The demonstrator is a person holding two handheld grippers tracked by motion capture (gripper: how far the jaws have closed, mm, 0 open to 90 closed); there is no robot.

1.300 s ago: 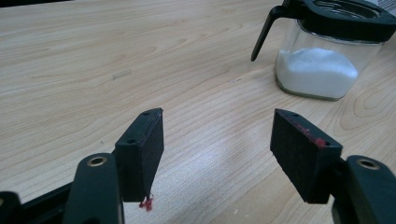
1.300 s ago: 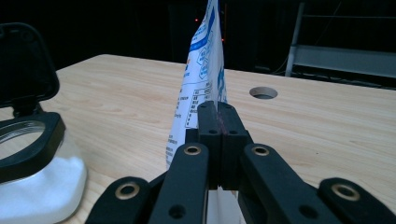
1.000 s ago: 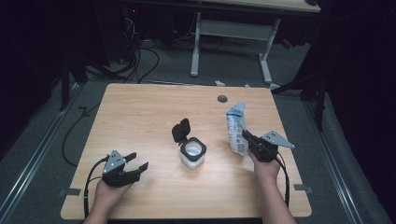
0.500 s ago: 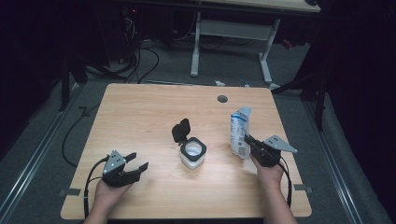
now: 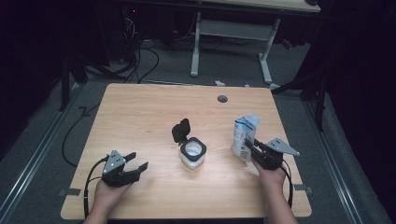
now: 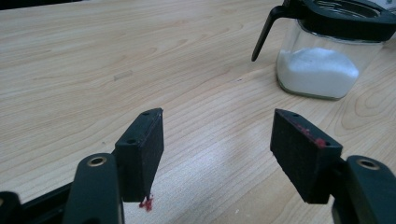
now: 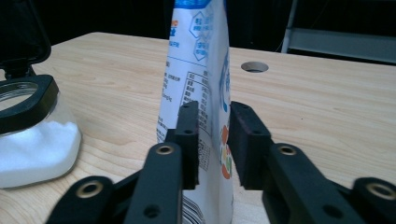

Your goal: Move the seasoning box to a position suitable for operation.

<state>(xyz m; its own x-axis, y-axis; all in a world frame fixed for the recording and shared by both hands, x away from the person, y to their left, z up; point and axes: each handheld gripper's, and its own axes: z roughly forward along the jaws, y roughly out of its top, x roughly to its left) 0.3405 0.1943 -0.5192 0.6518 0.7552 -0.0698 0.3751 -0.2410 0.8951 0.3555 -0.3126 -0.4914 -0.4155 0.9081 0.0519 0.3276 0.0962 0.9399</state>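
Right tool point(image 5: 252, 148) clamped on upright pouch point(image 5: 244, 135) near surface's right edge, likely for pouring into open jar point(image 5: 193, 154); left tool point(image 5: 135, 161) spread, idle.

We can read no text. The white-and-blue pouch point(image 7: 198, 70) clamped between the right gripper point(image 7: 212, 140) jaws carries blue hexagon graphics, a printed table and lines of small print just above the pads, all too blurred to make out.
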